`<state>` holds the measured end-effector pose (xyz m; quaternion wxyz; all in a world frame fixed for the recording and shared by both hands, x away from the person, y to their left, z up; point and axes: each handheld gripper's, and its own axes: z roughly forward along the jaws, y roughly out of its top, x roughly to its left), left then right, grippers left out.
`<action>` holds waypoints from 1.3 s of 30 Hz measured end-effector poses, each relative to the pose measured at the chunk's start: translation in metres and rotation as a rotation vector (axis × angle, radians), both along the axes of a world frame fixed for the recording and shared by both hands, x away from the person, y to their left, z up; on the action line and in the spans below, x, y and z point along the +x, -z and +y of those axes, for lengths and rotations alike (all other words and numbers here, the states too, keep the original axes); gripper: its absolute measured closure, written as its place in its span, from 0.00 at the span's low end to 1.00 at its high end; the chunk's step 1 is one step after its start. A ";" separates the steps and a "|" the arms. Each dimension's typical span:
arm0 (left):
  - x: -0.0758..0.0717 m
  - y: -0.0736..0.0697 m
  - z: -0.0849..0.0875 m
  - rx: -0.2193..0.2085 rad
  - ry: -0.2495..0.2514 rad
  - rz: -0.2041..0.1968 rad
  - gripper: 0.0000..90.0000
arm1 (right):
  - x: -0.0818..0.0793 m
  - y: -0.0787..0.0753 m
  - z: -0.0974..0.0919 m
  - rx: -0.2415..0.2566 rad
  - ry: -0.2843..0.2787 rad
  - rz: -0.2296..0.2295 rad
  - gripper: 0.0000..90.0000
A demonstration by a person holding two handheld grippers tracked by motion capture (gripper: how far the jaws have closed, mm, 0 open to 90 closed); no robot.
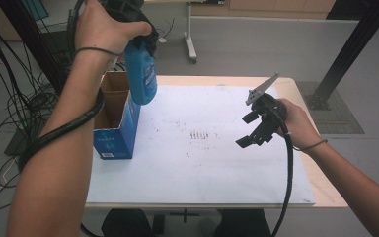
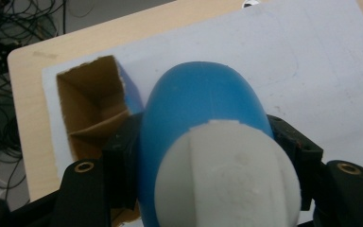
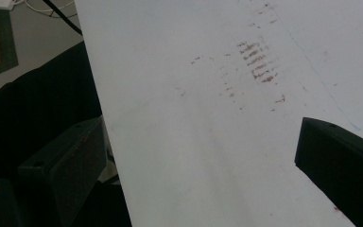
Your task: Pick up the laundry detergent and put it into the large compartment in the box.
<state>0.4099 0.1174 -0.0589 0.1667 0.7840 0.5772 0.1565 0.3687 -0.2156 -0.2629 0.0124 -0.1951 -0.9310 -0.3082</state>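
Left forearm raised high at the left with a black cable draped over it, left hand (image 1: 101,27) gripping the black two-jaw left gripper (image 1: 140,44), jaws clamped on something, right hand (image 1: 296,123) low, black right gripper (image 1: 251,131) tilted, jaws spread apart

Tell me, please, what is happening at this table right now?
A person works with a hand-held tool in each hand. The left tool is clamped on a blue bottle with a white cap, holding it in the air above the open cardboard box at the left of the table. The box's blue outer wall stands on the white sheet. The right tool hangs open and empty over the sheet, near its smudged marks.
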 end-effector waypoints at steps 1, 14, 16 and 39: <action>0.000 0.000 0.004 0.000 -0.005 0.001 0.42 | 0.000 0.000 0.000 0.000 0.000 0.000 0.03; 0.000 0.010 0.061 -0.001 -0.131 0.014 0.42 | 0.003 0.003 0.004 0.001 -0.004 0.009 0.03; 0.002 0.012 0.071 -0.001 -0.155 0.020 0.42 | 0.003 0.003 0.005 0.001 -0.005 0.012 0.03; 0.016 0.041 0.105 0.008 -0.245 0.062 0.42 | 0.005 0.007 0.000 0.006 0.017 0.015 0.03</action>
